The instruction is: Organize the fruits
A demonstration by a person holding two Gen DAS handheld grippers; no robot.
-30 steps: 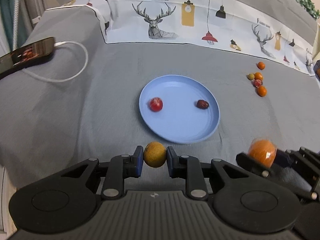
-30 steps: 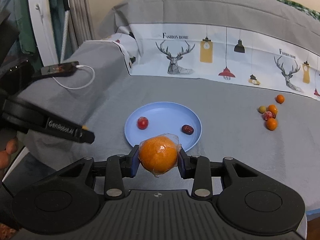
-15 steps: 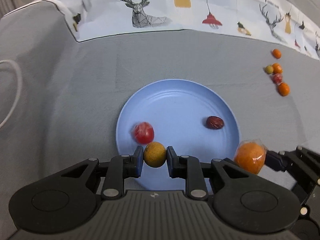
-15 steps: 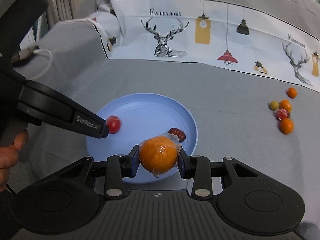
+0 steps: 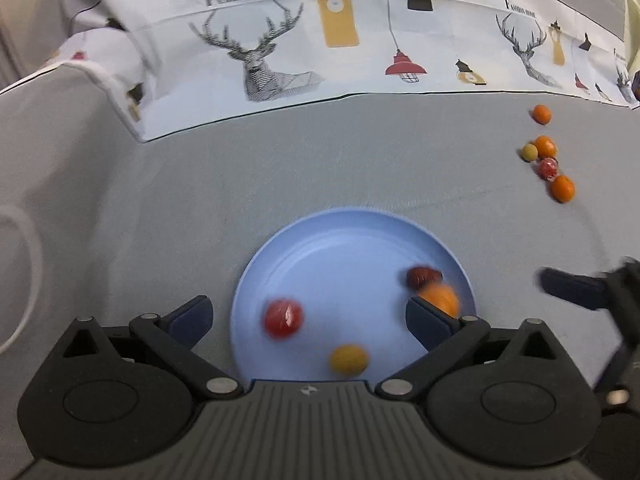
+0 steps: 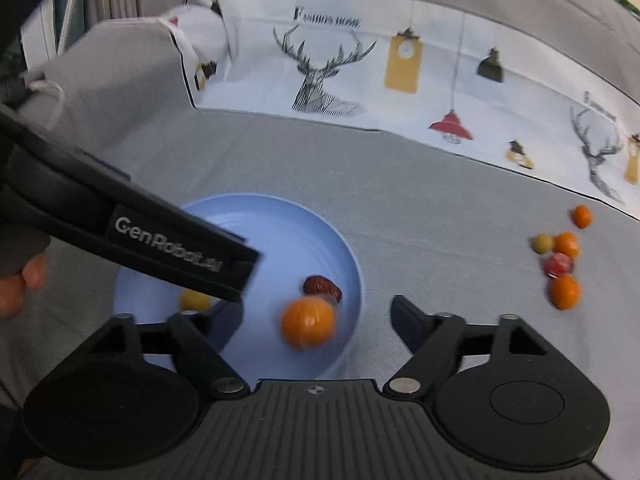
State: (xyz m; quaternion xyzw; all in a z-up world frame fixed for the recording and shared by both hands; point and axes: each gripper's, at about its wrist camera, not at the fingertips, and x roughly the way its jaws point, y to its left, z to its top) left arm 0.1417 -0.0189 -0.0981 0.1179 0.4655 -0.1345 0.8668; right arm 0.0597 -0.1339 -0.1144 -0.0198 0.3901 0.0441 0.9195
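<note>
Blue plastic is the landing ground here: the plate [image 5: 352, 236] lies on the grey cloth [image 5: 280, 168], and both grippers have just been opening over it, each letting go of a fruit. The left gripper [image 5: 308, 316] stands with its jaws spread wide and nothing between the pads; the yellow fruit [image 5: 348, 359] lies blurred on the near part of the plate, just below them. The right gripper [image 6: 316, 320] is likewise well open, and the wrapped orange [image 6: 307, 322] sits loose on the plate between its fingers, touching neither pad, right beside the dark red date [image 6: 321, 286]. A red fruit [image 5: 283, 317] rests to the left. Doing this release well means, I judge, holding both claws quiet and low until the round fruits stop rolling, since the blur suggests they are still moving and the rim is shallow. Then lift straight up and back, jaws kept wide, so no finger clips a fruit or nudges the plate. The remaining cluster of small fruits [image 5: 548, 160] lies well apart to the right, likely next.
</note>
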